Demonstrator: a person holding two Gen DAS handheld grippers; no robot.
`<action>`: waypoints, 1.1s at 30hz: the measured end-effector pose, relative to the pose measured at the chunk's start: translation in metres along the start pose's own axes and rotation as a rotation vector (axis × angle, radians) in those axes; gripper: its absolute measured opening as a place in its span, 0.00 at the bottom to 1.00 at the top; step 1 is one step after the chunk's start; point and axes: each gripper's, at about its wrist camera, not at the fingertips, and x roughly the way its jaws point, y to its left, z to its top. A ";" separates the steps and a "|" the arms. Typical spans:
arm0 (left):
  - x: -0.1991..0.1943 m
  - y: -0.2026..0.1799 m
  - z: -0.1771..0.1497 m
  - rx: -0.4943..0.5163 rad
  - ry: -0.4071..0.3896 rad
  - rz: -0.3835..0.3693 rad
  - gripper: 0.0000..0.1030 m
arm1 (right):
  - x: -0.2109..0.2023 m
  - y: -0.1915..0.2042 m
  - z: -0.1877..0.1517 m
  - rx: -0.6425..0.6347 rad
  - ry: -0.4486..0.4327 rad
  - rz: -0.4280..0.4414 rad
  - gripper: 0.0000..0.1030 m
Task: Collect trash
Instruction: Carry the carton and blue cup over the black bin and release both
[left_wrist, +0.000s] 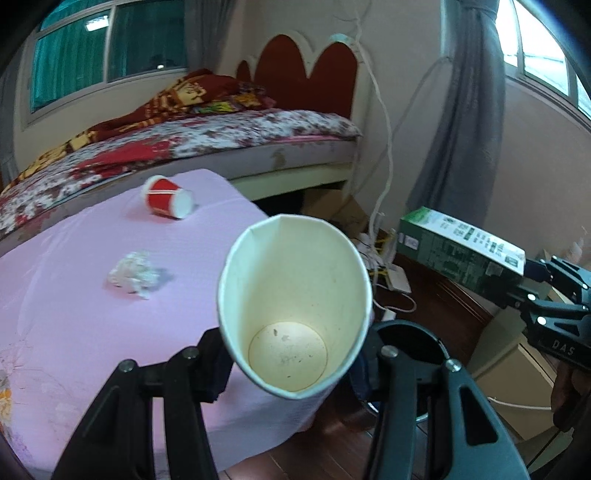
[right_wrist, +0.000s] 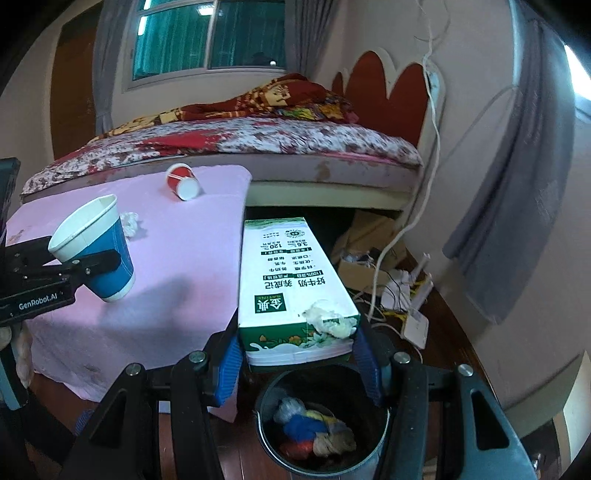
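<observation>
My left gripper (left_wrist: 291, 365) is shut on a blue paper cup (left_wrist: 295, 310) with a white inside, held at the table's right edge; the cup also shows in the right wrist view (right_wrist: 99, 251). My right gripper (right_wrist: 299, 354) is shut on a green and white milk carton (right_wrist: 291, 280), held over a black trash bin (right_wrist: 321, 421) that holds several crumpled scraps. The carton also shows in the left wrist view (left_wrist: 461, 254). A red paper cup (left_wrist: 168, 201) lies on its side on the pink tablecloth (left_wrist: 74, 314). A crumpled white tissue (left_wrist: 133, 275) lies nearer.
A bed (left_wrist: 221, 136) with a floral cover stands behind the table. Cables, a router and a cardboard box (right_wrist: 369, 258) lie on the wooden floor to the right. A grey curtain (right_wrist: 517, 221) hangs at the right wall.
</observation>
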 end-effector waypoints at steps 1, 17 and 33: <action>0.000 -0.006 -0.002 0.004 0.003 -0.008 0.51 | -0.001 -0.004 -0.003 0.007 0.004 0.001 0.55; 0.034 -0.081 -0.021 0.103 0.093 -0.121 0.51 | 0.007 -0.054 -0.051 0.082 0.099 -0.044 0.55; 0.090 -0.130 -0.057 0.161 0.274 -0.246 0.50 | 0.044 -0.090 -0.114 0.129 0.261 -0.031 0.55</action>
